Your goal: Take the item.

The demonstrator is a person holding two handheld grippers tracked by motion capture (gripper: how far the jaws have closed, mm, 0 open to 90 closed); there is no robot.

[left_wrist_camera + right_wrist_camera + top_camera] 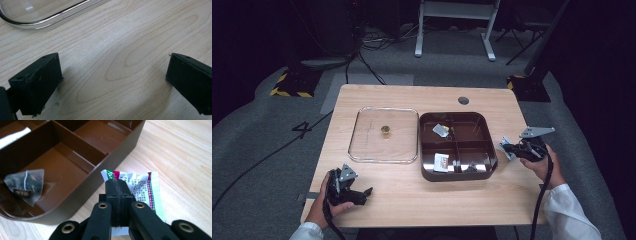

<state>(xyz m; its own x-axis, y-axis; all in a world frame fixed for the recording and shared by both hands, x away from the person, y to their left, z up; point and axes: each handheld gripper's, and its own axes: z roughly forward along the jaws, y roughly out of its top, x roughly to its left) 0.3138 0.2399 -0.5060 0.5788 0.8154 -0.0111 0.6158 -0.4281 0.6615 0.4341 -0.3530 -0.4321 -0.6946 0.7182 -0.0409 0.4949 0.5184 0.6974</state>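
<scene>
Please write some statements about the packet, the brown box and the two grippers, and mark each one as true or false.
1. The right gripper is shut on the white printed packet. True.
2. The packet lies inside the brown box. False: it is outside, beside the box's wall.
3. The left gripper holds the clear lid. False: its fingers stand open over bare table.
4. A pyramid tea bag lies in one compartment. True.

Both hand-held matte black two-fingered grippers, the left and the right, carry a grey three-cornered plate on top and trail a black cable. The right one's linkage arms show brass-coloured rivets. The person wears white sleeves.
</scene>
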